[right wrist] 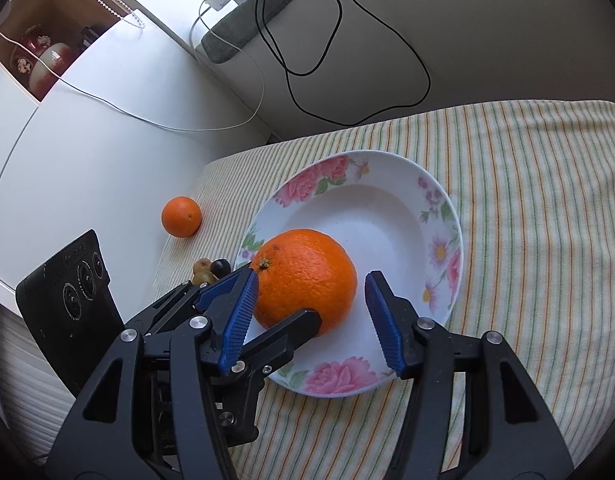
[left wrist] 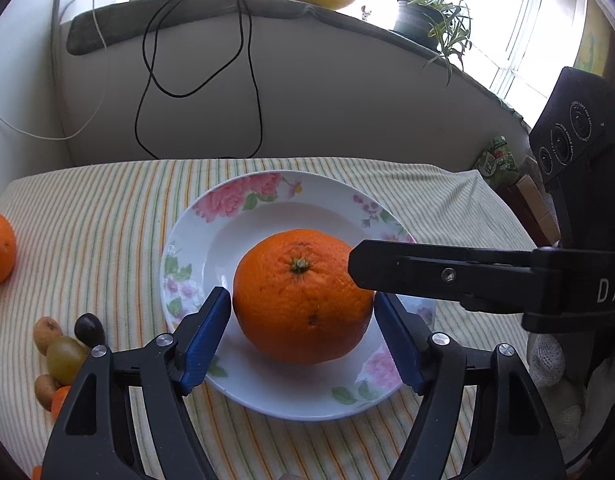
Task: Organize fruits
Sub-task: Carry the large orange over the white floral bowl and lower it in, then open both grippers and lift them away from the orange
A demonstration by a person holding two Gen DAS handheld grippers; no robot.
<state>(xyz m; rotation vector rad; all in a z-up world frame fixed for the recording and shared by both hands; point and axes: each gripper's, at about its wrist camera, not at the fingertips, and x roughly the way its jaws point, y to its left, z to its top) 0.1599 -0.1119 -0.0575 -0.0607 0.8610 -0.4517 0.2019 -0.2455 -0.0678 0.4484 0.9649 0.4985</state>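
A large orange (left wrist: 303,296) is seated in the flowered plate (left wrist: 267,400), bracketed by the left claw (left wrist: 302,328), whose pads barely touch it. The right claw (right wrist: 309,320) is held open, nothing gripped.

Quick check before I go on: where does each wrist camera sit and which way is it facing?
Left wrist: on the left claw, angled down at the orange on the floral plate; own fingers flank it, right claw enters from the right.
Right wrist: on the right claw, angled down at the same orange; own fingers and the left claw show.
Shared: orange, plate, striped cloth, small orange.
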